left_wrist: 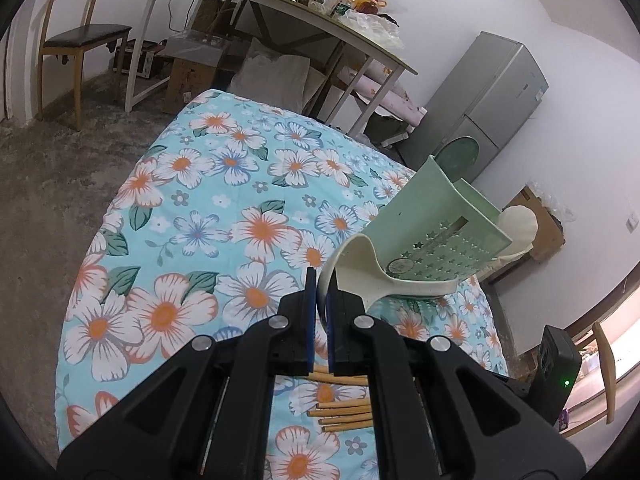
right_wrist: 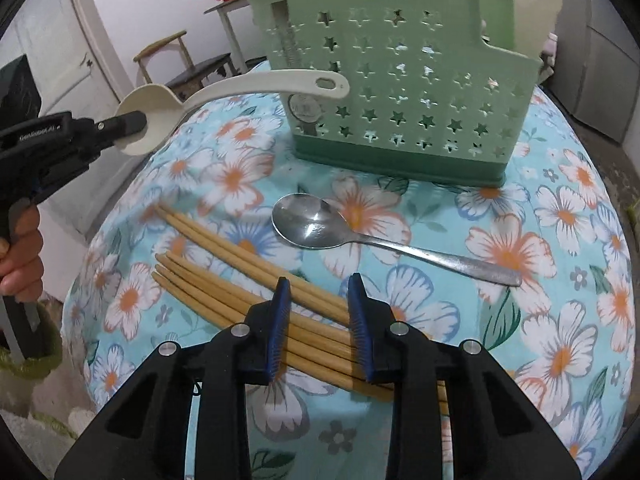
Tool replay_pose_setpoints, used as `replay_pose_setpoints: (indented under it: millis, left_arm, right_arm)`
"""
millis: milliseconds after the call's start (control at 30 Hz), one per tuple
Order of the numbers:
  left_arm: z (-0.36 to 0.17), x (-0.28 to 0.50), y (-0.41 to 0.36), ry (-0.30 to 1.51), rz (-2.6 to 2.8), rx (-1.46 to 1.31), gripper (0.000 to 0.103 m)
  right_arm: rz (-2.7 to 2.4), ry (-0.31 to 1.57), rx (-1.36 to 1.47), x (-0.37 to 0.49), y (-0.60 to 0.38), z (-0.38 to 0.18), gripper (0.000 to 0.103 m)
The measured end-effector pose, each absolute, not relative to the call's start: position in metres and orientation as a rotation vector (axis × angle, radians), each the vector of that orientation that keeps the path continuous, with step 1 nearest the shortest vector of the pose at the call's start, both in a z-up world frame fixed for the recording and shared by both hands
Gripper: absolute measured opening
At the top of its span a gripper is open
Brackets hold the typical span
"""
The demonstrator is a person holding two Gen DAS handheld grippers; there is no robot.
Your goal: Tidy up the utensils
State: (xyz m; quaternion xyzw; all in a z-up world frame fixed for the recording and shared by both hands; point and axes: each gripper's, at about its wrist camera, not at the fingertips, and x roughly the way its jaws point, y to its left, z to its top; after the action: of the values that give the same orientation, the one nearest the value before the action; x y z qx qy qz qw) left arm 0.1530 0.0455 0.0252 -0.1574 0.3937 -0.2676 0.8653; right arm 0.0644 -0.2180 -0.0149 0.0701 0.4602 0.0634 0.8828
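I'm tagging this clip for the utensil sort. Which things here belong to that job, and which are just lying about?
Part of the job:
- green holder
- white spoon, gripped by its bowl in the left gripper
- metal spoon
- chopsticks, under the right gripper

Lying about:
- cluttered desk
- chair
- fridge

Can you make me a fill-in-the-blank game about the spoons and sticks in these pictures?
1. The left gripper holds the white plastic spoon by its ____.
2. The metal spoon lies on the flowered cloth in front of the ____ utensil holder.
3. The right gripper has its fingers on either side of the wooden ____.
4. The holes in the holder are shaped like ____.

Missing words: bowl; green; chopsticks; stars
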Motion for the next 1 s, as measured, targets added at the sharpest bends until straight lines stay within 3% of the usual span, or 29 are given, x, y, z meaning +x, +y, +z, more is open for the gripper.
replay_pose_setpoints:
  millis: [267, 700, 867, 1000]
  left_arm:
    - [0.027, 0.153, 0.052, 0.808, -0.545, -0.339, 0.003]
    - [0.025, 0.155, 0.058, 0.809, -0.537, -0.351, 0.003]
    - [0.025, 0.155, 0.059, 0.808, -0.535, -0.351, 0.003]
    - [0.027, 0.153, 0.062, 0.794, -0.532, -0.356, 0.003]
  right_arm:
    - [0.154, 0.887, 0.047, 0.083, -0.206, 0.006, 0.03]
    - [0.039, 0.914, -0.296, 0.113, -0.156, -0.02, 0.029]
    - [-0.002, 0.922, -0.38, 0.118, -0.138, -0.025, 0.014]
    - [-0.023, 0.91, -0.411, 0.119, -0.129, -0.025, 0.01]
